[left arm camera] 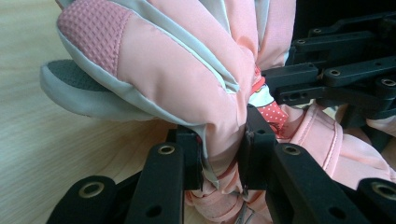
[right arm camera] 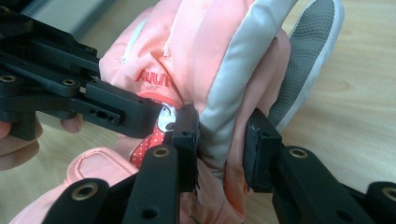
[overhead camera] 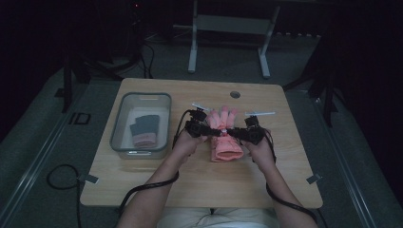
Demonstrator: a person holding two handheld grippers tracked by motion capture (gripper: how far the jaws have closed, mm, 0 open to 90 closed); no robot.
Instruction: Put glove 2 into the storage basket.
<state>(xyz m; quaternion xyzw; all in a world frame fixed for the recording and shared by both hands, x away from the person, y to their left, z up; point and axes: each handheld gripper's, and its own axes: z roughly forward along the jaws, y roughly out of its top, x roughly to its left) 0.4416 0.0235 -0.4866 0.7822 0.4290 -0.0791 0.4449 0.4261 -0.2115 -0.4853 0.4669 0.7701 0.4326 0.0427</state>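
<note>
Pink glove (overhead camera: 225, 137) at table (overhead camera: 142, 185) centre, right of plastic bin (overhead camera: 119, 124) holding second glove (overhead camera: 145, 129). Left gripper (left arm camera: 222, 154) clenched on glove's fabric; right gripper (right arm camera: 222, 149) pinching opposite edge. Advice: lift both evenly, keep grips firm, carry level toward bin, avoid sagging fingers catching rim.

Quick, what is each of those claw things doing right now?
Left gripper: closed, pinching the pink glove.
Right gripper: closed on the same glove's other side.

A: glove (left arm camera: 187, 70) colours?
B: pink, pale grey trim, dark grey textured palm; red patch with white dots. Bin glove (overhead camera: 144, 131): dark grey, pink cuff. Table (overhead camera: 152, 185) light wood.
</note>
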